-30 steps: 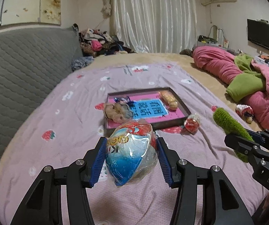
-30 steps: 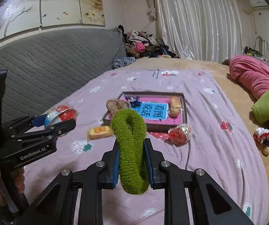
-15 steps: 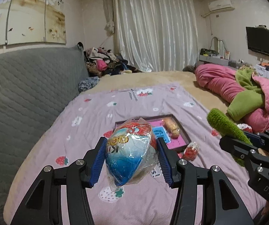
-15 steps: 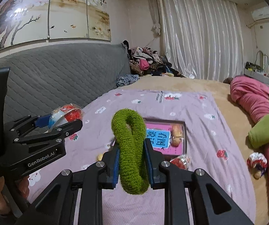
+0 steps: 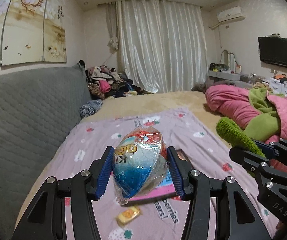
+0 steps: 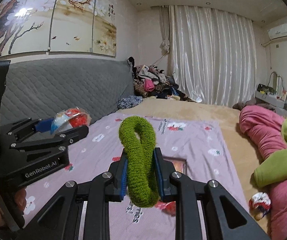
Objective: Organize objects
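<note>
Both claws loaded above the bed (image 5: pixel 95 140)
Left claw (image 5: pixel 139 167) pinches a wrapped toy egg (image 5: pixel 137 160); right claw (image 6: pixel 140 175) pinches a green scrunchie (image 6: pixel 140 160); "GenRobot.AI" legible.

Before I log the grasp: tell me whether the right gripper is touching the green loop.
Touching. The right wrist view shows the right gripper shut on the green loop, both blue pads pressed into its fuzzy sides, no gap.

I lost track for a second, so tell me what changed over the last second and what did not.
Both grippers rose and pitched upward: the tray, in full view a second ago, now peeks out low behind the fingers, and ceiling has come into view. Nothing was picked up or let go. The left gripper stays clamped on the wrapped toy egg, the right gripper on the green scrunchie.
</note>
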Demonstrator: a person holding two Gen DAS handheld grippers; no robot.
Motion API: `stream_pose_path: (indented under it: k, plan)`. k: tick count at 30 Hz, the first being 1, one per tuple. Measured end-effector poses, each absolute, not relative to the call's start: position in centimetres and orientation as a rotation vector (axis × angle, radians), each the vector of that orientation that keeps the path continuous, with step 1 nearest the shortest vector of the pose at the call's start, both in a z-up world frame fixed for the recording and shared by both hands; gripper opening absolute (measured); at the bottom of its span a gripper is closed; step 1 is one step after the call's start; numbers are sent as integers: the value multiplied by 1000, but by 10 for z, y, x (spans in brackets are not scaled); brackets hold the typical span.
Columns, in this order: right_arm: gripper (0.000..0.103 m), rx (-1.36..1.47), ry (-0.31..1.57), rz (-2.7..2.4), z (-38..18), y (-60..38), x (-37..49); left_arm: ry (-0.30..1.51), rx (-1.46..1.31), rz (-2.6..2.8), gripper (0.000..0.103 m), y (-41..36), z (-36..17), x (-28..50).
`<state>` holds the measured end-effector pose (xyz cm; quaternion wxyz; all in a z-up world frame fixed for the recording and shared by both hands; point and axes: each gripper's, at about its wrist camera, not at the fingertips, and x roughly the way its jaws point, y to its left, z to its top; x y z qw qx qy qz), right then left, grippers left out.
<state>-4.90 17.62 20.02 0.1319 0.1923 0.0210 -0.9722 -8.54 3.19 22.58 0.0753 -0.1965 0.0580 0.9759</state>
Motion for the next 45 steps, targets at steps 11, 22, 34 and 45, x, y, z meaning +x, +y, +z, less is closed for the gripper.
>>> stream_pose_path:
  k: [11, 22, 34, 45]
  plan:
    - [24, 466, 44, -2834, 224, 175, -100, 146, -567, 2950, 55, 29, 242, -158]
    - [24, 443, -11, -2826, 188, 176, -153, 139, -577, 2965, 55, 31, 176, -220]
    - [24, 582, -36, -2820, 105, 177, -210, 76, -774, 2972, 55, 37, 64, -289]
    - [24, 724, -50, -2815, 24, 178, -254, 169, -858, 2929, 55, 52, -8, -320]
